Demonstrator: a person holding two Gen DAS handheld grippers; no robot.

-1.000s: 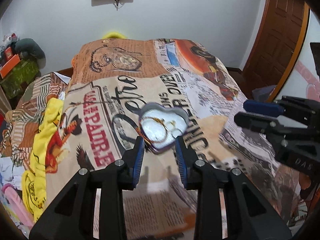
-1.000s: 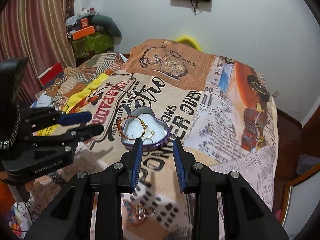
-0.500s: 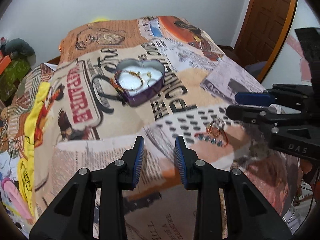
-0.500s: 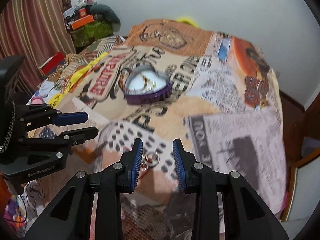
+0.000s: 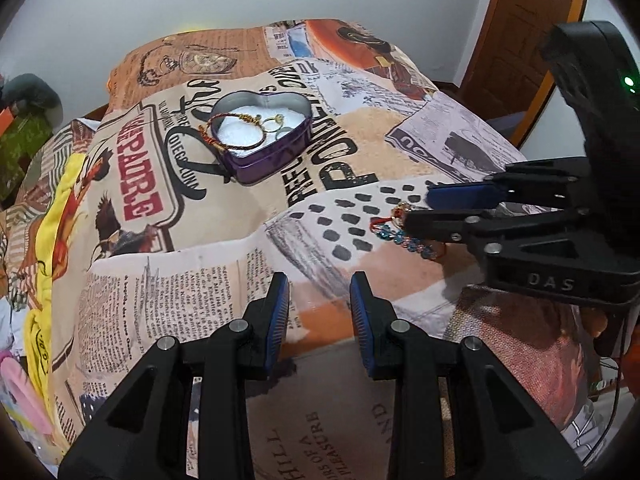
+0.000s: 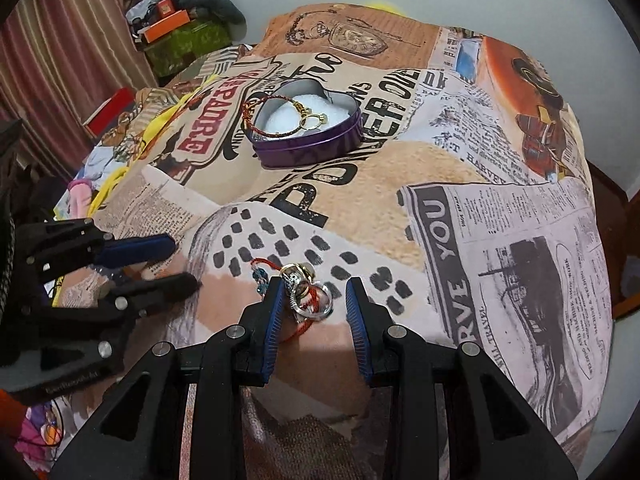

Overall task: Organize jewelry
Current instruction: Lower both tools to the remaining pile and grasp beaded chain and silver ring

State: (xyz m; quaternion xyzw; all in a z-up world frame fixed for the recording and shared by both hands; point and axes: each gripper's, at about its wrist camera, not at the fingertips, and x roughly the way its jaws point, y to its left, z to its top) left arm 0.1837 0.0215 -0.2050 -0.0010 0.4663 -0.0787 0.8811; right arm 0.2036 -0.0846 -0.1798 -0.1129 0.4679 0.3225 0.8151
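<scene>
Two grippers point down at the bed cover [image 6: 460, 168]. Your right gripper [image 6: 314, 308] has its fingers apart around a little pile of rings and red string [image 6: 306, 294]; the pile sits against the left finger, not pinched. Your left gripper [image 5: 319, 312] is apart too, with nothing inside. Far back sits the purple heart tin [image 5: 276, 152], holding a bracelet [image 5: 236, 130] and ring [image 5: 277, 120].

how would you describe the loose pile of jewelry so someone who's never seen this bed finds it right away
Start at the bedspread printed like old newspapers, and find the patch of black dots nearer than the purple heart-shaped tin. At that patch's near edge, between the fingers of the right gripper, lies the loose jewelry: silver rings tangled with red thread and blue beads. Unlike the gold pieces inside the tin, it lies on bare fabric.
</scene>
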